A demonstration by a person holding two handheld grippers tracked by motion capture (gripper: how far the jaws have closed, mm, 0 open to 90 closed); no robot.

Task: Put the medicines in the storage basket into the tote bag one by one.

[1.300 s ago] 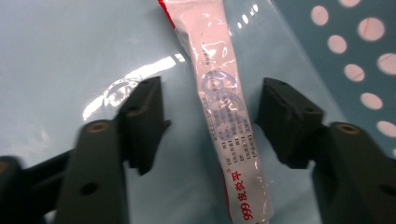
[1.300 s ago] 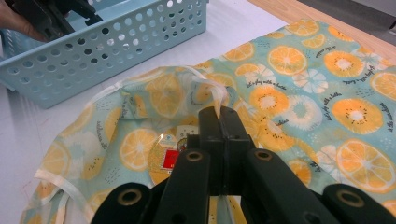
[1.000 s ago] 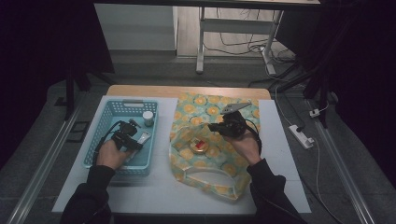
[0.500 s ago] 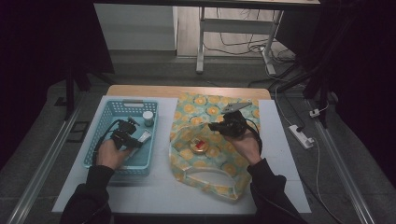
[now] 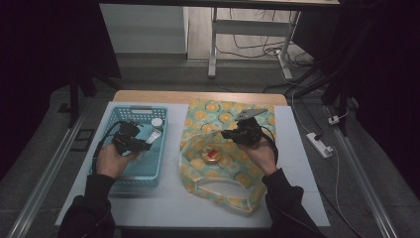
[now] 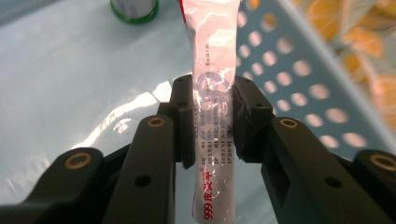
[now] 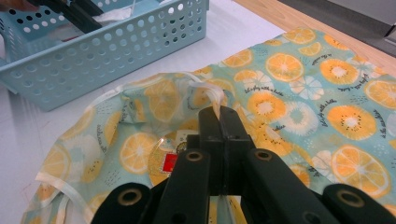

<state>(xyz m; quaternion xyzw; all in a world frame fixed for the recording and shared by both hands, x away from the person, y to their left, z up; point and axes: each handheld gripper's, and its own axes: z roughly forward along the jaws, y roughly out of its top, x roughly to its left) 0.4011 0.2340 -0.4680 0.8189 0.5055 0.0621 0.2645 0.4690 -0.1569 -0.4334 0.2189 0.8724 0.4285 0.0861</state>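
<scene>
— On the table, my right gripper point(image 5: 233, 134) pinches the fruit-print bag point(image 5: 218, 163)'s rim, holding its mouth open beside the blue basket point(image 5: 111, 171).

— And your left?

— My left gripper point(image 6: 212, 116) clamps the white tube point(image 6: 212, 107) over the basket; I'd lift it slowly and keep it level.

Overhead camera; two close tongs-mounted cameras

A grey floor point(image 5: 148, 74) surrounds the white-topped table point(image 5: 168, 203), whose far edge is bare wood. Beyond it stand a white cabinet point(image 5: 143, 27) and a metal table leg point(image 5: 213, 44) among loose cables point(image 5: 252, 47). A power strip point(image 5: 319, 145) lies on the floor at the right, and the room's sides are dark.
</scene>
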